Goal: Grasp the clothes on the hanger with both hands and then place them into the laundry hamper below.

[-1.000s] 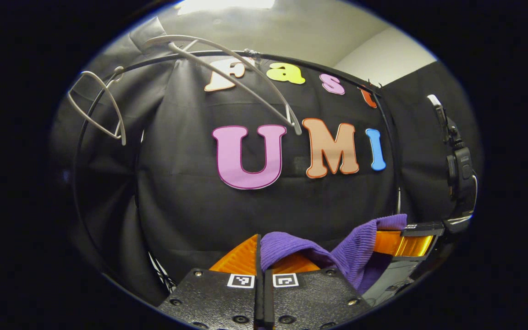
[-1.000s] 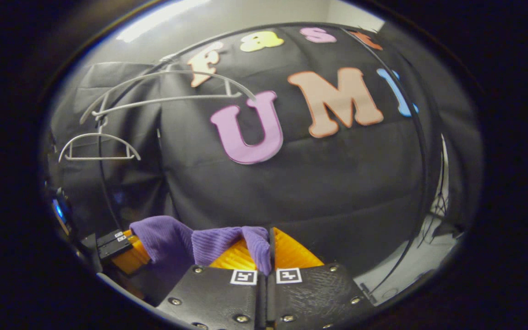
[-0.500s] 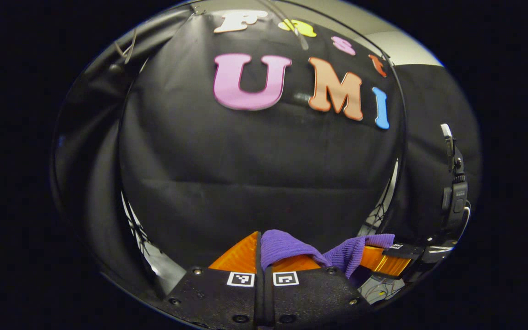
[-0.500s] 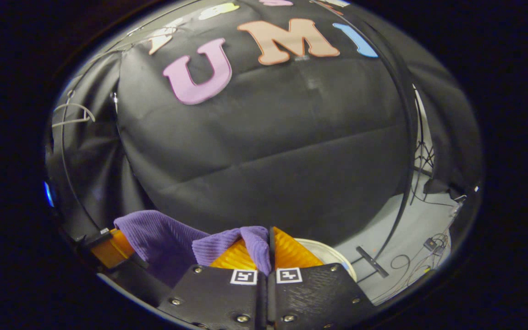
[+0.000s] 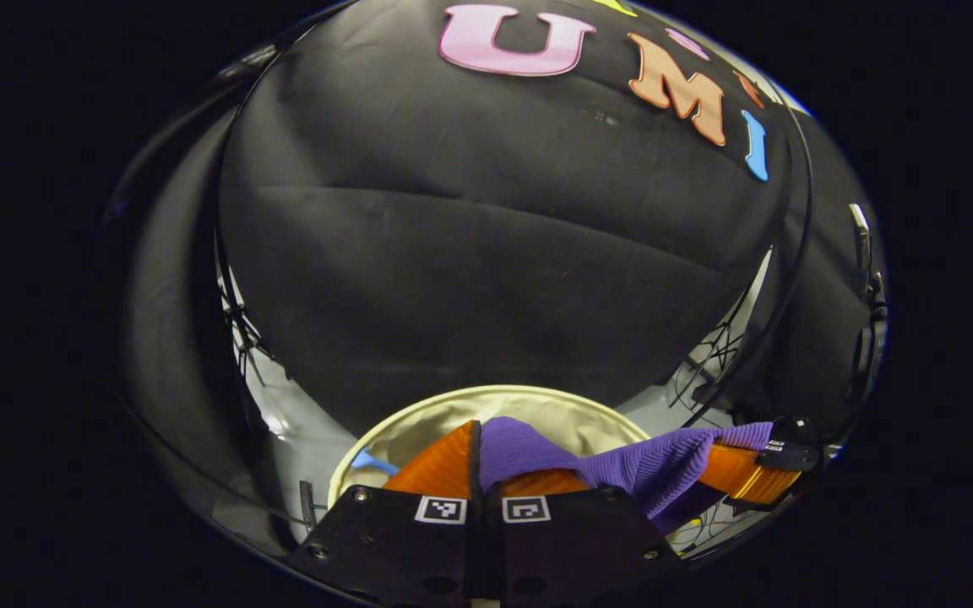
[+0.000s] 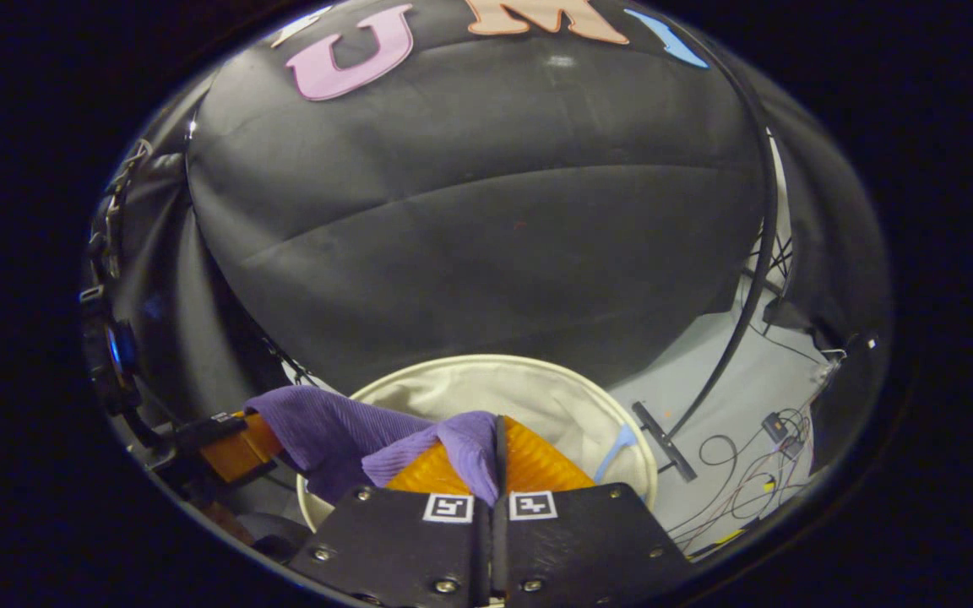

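While 2 hand-held grippers (image 5: 476,435) (image 6: 499,431) pinch 1 purple garment (image 6: 343,426), 1 hamper (image 6: 529,388) below

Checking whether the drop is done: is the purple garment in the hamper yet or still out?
Out: the purple garment hangs stretched between the right gripper and left gripper, both shut on it above the hamper.

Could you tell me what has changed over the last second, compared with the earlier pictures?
Both grippers came down with the purple garment: the hangers left the views and the cream laundry hamper rose into sight below. Nothing was let go: the left gripper and right gripper stay shut on the garment, stretched between them.
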